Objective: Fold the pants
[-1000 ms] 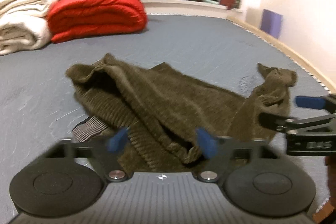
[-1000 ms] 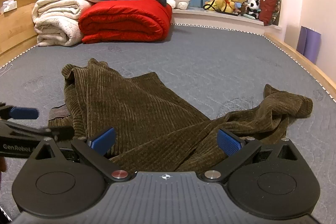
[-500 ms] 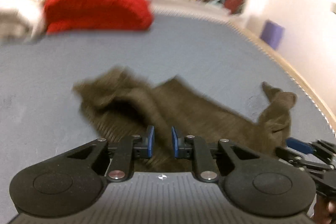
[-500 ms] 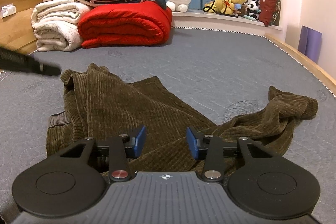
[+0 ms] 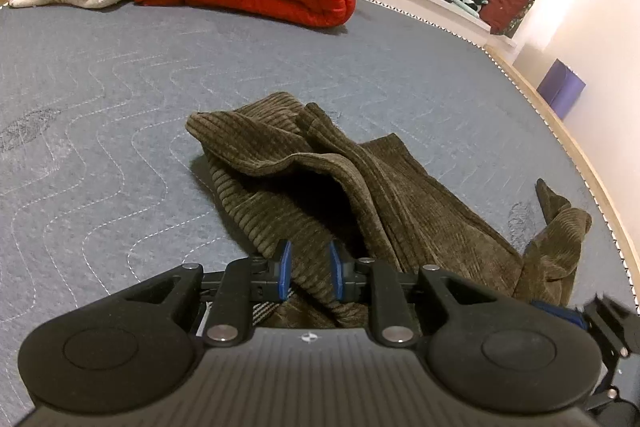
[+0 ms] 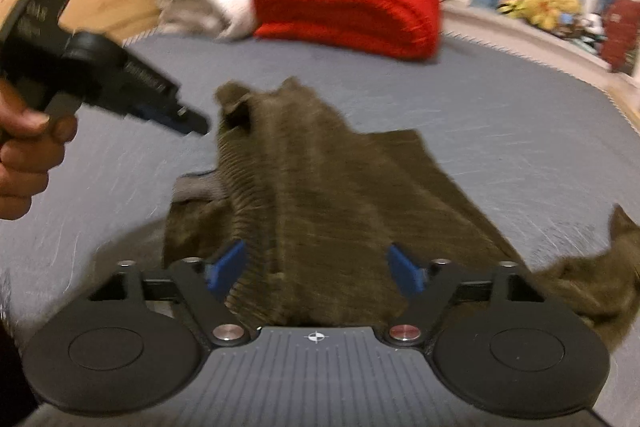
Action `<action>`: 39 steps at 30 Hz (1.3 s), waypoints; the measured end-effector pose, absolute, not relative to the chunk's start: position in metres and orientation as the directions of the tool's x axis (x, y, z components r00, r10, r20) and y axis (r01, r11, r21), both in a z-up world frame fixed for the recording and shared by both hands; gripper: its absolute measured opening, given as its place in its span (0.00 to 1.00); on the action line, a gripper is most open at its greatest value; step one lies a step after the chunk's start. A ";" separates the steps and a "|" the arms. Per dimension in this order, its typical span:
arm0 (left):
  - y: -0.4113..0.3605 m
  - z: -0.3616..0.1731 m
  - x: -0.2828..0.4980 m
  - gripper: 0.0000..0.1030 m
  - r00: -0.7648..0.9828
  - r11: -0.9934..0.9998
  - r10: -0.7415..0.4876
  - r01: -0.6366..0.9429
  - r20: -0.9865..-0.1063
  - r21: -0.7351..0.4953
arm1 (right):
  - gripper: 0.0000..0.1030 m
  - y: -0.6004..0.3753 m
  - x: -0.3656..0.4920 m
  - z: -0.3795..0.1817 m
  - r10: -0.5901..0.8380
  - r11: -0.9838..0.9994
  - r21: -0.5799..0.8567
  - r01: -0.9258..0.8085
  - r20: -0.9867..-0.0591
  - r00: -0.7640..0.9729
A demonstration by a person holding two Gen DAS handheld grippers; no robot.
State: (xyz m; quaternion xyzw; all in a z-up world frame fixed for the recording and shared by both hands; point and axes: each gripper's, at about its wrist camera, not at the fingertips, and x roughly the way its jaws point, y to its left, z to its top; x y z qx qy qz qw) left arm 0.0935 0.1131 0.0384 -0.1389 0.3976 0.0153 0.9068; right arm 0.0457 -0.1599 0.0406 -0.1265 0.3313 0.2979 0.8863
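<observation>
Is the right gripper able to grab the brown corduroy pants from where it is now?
Probably yes. The right gripper has its jaws spread wide, and the brown corduroy pants lie directly between and ahead of its fingers on the grey mattress. Nothing blocks it, though the picture is blurry.

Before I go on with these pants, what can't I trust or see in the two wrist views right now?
- Right wrist view: motion-blurred; pants edges smear, left gripper jaws unreadable.
- Left wrist view: left gripper body covers the near pants edge; whether cloth is pinched is unclear.
- Left wrist view: right gripper cut off at the frame edge.
</observation>
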 end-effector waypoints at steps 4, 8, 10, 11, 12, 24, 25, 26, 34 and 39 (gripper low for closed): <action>0.119 0.035 0.094 0.24 0.674 0.956 -0.077 -0.158 -0.735 -0.246 | 0.85 -0.120 0.058 0.029 0.388 0.708 -0.170 -0.685 -0.717 0.579; 0.122 0.033 0.096 0.24 0.670 0.957 -0.058 -0.173 -0.740 -0.232 | 0.82 -0.113 0.069 -0.002 0.309 0.728 -0.207 -0.653 -0.752 0.583; 0.123 0.031 0.098 0.24 0.669 0.960 -0.052 -0.172 -0.742 -0.222 | 0.66 -0.119 0.074 -0.012 0.296 0.745 -0.185 -0.641 -0.769 0.567; 0.123 0.030 0.100 0.24 0.667 0.961 -0.049 -0.173 -0.744 -0.218 | 0.60 -0.120 0.077 -0.013 0.299 0.749 -0.172 -0.640 -0.774 0.558; 0.124 0.029 0.101 0.24 0.664 0.960 -0.047 -0.177 -0.746 -0.218 | 0.48 -0.123 0.078 -0.010 0.315 0.749 -0.159 -0.644 -0.770 0.555; 0.126 0.024 0.112 0.24 0.663 0.958 -0.016 -0.203 -0.749 -0.201 | 0.09 -0.220 0.172 0.077 0.282 0.949 0.011 -0.315 -0.475 0.833; 0.127 0.024 0.112 0.24 0.661 0.957 -0.016 -0.208 -0.750 -0.203 | 0.09 -0.235 0.185 0.078 0.226 0.971 0.031 -0.237 -0.439 0.869; 0.129 0.023 0.113 0.24 0.659 0.955 -0.015 -0.212 -0.752 -0.205 | 0.09 -0.252 0.197 0.078 0.176 0.984 0.068 -0.162 -0.397 0.901; 0.143 0.027 0.114 0.24 0.665 0.942 -0.021 -0.238 -0.747 -0.238 | 0.16 -0.353 0.262 0.020 -0.155 0.945 0.172 0.279 -0.516 0.843; 0.155 0.024 0.116 0.33 0.660 0.926 -0.022 -0.271 -0.751 -0.265 | 0.53 -0.344 0.254 0.026 -0.118 0.958 0.171 0.229 -0.495 0.861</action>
